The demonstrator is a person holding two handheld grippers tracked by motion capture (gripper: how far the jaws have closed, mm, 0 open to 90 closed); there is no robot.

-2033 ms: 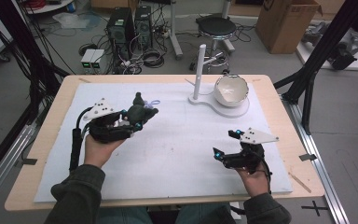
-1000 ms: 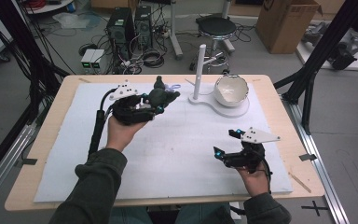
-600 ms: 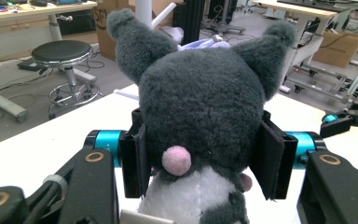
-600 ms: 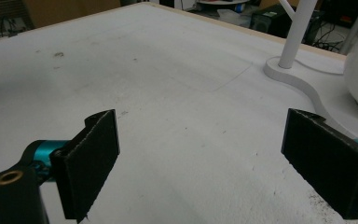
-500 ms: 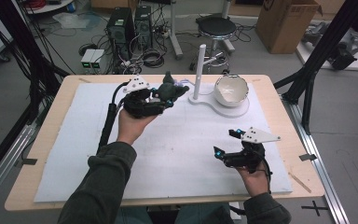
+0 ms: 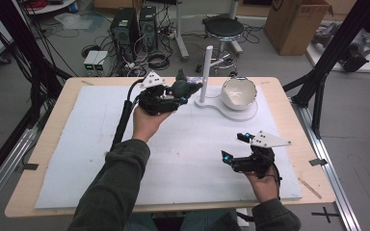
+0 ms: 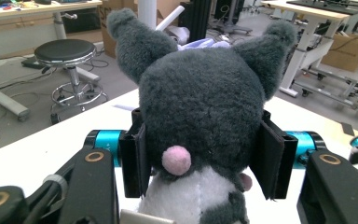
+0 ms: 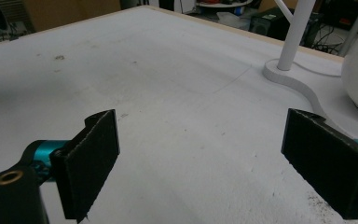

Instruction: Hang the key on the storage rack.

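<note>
From above, we see the left gripper [image 6: 185,91] holding a grey plush toy [image 6: 183,86] over the far worktop [image 6: 77,144], near a white stand [image 6: 207,72] and bowl [image 6: 239,93]; the right gripper [image 6: 236,147] rests nearer, jaws spread.

Its own view shows the jaws pinching the toy's [image 7: 205,107] sides, so we should keep it level.

The right gripper view shows bare pads [image 8: 93,158]; no writing is readable.

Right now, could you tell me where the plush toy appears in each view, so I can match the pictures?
High view: the plush toy is upper centre, clamped in the left gripper, just left of the white post.
Left gripper view: it sits mid-frame between the two black pads, seen from behind.
Right gripper view: not in it.
Shared landmark: the white post, standing beside the white bowl.
</note>
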